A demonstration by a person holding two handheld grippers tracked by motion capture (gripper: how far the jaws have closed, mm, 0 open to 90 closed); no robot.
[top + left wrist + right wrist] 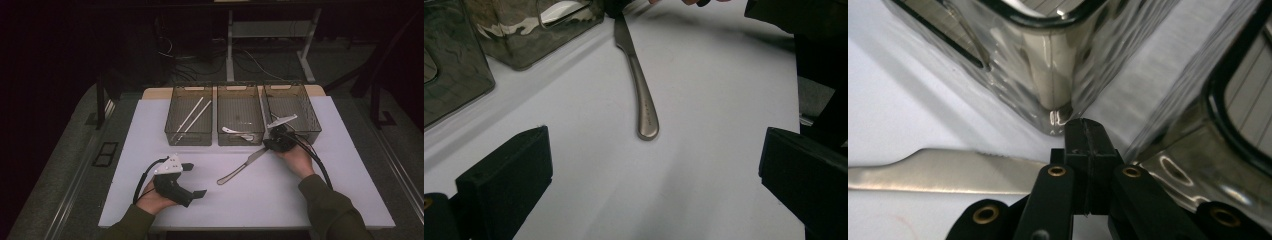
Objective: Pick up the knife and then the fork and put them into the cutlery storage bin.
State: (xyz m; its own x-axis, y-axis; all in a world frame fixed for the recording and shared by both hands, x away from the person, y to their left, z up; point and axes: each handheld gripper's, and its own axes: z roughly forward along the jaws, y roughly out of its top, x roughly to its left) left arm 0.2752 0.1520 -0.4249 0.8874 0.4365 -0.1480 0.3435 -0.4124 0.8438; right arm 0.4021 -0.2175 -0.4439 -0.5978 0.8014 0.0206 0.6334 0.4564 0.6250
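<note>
A metal table knife [242,169] lies on the white table top, handle toward the person, blade toward the bins. My right gripper [274,144] is down at the blade's tip, just in front of the gap between the middle bin and the right bin. In the right gripper view its jaws [1087,145] are shut flat together, and the knife blade [948,172] runs in from the left and ends under them. Whether the tip is pinched I cannot tell. My left gripper [196,180] rests open at the front left, pointed at the knife's handle [644,100], nothing between its jaws [654,185].
Three smoky clear bins stand in a row at the back of the white mat: the left bin [190,136] holds white sticks, the middle bin [240,139] white spoons, the right bin [302,131] stands behind my right hand. Floor and table legs lie beyond.
</note>
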